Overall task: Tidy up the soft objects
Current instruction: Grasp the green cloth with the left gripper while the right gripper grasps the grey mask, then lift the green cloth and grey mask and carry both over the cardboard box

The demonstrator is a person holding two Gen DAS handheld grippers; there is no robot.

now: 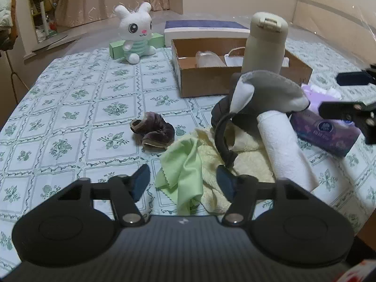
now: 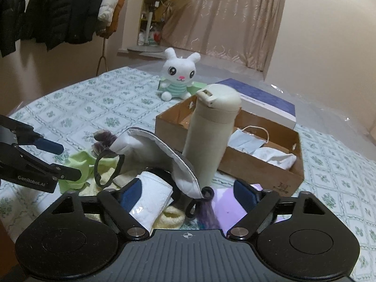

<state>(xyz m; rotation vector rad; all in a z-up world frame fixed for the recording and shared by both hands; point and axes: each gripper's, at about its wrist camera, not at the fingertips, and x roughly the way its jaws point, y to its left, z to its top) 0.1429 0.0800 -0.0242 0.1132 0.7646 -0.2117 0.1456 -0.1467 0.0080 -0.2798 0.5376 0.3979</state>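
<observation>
A heap of soft things lies on the flowered tablecloth [image 1: 70,108]. It holds a light green cloth [image 1: 185,166], a yellow towel [image 1: 246,162], a rolled white towel [image 1: 286,152], a grey and white padded mitt [image 1: 270,91] and a black band [image 1: 223,138]. My left gripper [image 1: 183,183] is open, and the green cloth lies between its fingers without the pads pressing it. Seen from the right wrist, that left gripper [image 2: 61,159] hovers over the green cloth [image 2: 80,162]. My right gripper [image 2: 188,192] is open over the white towel [image 2: 152,199] and the mitt [image 2: 164,155].
A white bunny plush [image 1: 136,33] sits at the far side against a green box [image 1: 117,49]. A cardboard box [image 1: 204,80] holds a face mask [image 2: 246,138]. A cream bottle [image 1: 265,44] stands in front of it. Dark purple booties [image 1: 152,129] and a purple tissue pack [image 1: 326,134] lie nearby.
</observation>
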